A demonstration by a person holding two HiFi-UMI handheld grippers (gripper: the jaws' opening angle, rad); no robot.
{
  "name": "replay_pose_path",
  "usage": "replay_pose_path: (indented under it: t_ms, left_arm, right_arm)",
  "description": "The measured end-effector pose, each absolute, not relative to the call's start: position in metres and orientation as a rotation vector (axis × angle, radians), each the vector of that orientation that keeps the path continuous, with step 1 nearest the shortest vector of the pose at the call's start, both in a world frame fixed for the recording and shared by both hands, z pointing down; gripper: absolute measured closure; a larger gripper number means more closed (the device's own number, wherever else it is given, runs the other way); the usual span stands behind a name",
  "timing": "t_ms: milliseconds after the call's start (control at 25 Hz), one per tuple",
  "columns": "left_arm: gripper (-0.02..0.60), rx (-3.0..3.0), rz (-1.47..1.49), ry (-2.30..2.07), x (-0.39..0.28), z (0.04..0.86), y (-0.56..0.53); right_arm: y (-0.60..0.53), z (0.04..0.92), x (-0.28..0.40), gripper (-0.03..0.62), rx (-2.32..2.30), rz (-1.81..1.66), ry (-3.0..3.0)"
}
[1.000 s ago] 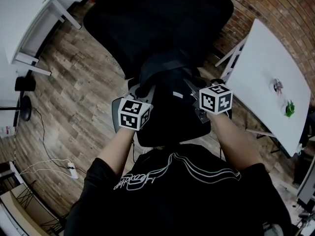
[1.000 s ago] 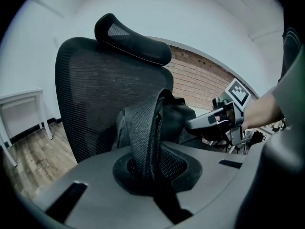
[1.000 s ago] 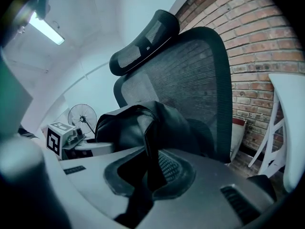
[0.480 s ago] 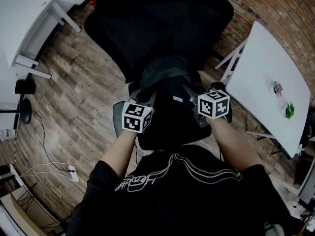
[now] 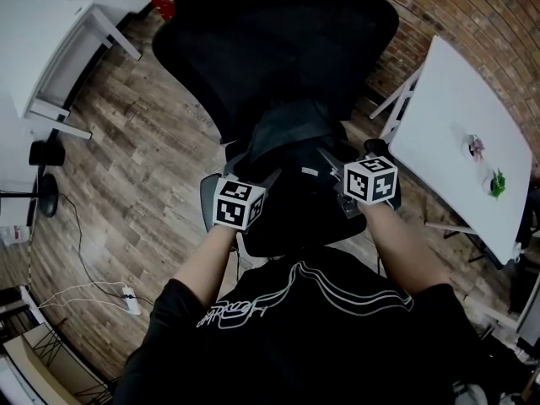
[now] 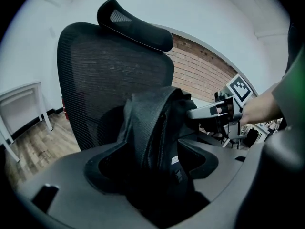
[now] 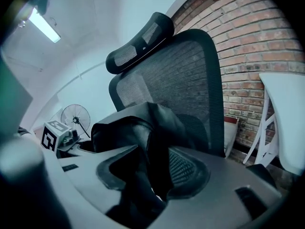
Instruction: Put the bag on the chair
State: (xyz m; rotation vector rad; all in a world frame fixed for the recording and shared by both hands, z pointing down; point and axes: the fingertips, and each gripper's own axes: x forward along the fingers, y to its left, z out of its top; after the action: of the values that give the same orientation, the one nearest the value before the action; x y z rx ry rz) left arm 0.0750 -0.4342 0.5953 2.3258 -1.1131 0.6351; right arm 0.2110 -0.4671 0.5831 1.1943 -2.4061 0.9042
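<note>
left tool (image 5: pixel 254 165) and right tool (image 5: pixel 327 157), angled down, just opened around bag (image 5: pixel 291 129) on chair (image 5: pixel 270 40).

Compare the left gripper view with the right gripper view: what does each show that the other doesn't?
Only the left gripper view: the right gripper and a white desk. Only the right gripper view: the left gripper, a fan and a ceiling light. Both: the black bag on the mesh chair, lying between that view's own jaws, which have just been opening, and the brick wall.
</note>
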Motion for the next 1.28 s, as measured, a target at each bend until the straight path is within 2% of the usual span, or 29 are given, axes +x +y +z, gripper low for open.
replay_pose_path:
  t_ms: [240, 560, 760, 840, 960, 1040, 1120, 1240, 1280]
  left_arm:
    - [0.236, 2.289, 0.615, -1.114, 0.058, 0.583, -0.422]
    - [0.236, 2.308, 0.571, -1.123, 0.044, 0.541, -0.396]
    - [0.254, 2.276, 0.436, -1.129, 0.036, 0.501, -0.375]
    - [0.325, 2.288, 0.373, -1.113, 0.035, 0.479, -0.365]
    - [0.387, 2.374, 0.332, -1.080, 0.041, 0.441, -0.349]
    - [0.472, 2.425, 0.328, -1.063, 0.043, 0.419, -0.338]
    - [0.522, 2.441, 0.273, -1.057, 0.042, 0.398, -0.326]
    - [0.537, 2.485, 0.174, -1.011, 0.042, 0.365, -0.309]
    - [0.539, 2.513, 0.179, -0.997, 0.042, 0.357, -0.303]
  right_arm:
    - [-0.447, 0.572, 0.215, 0.316, 1.211, 0.889, -2.415]
    - [-0.413, 0.533, 0.230, 0.303, 1.274, 0.837, -2.445]
    - [-0.378, 0.490, 0.196, 0.334, 1.103, 0.783, -2.557]
    - [-0.364, 0.468, 0.181, 0.370, 1.034, 0.783, -2.614]
    - [-0.347, 0.442, 0.164, 0.474, 0.954, 0.750, -2.671]
    - [-0.337, 0.428, 0.156, 0.514, 0.937, 0.738, -2.681]
    - [-0.329, 0.416, 0.153, 0.539, 0.947, 0.741, -2.672]
    - [-0.323, 0.388, 0.153, 0.599, 0.973, 0.747, -2.729]
    - [-0.321, 0.378, 0.153, 0.599, 0.972, 0.754, -2.761]
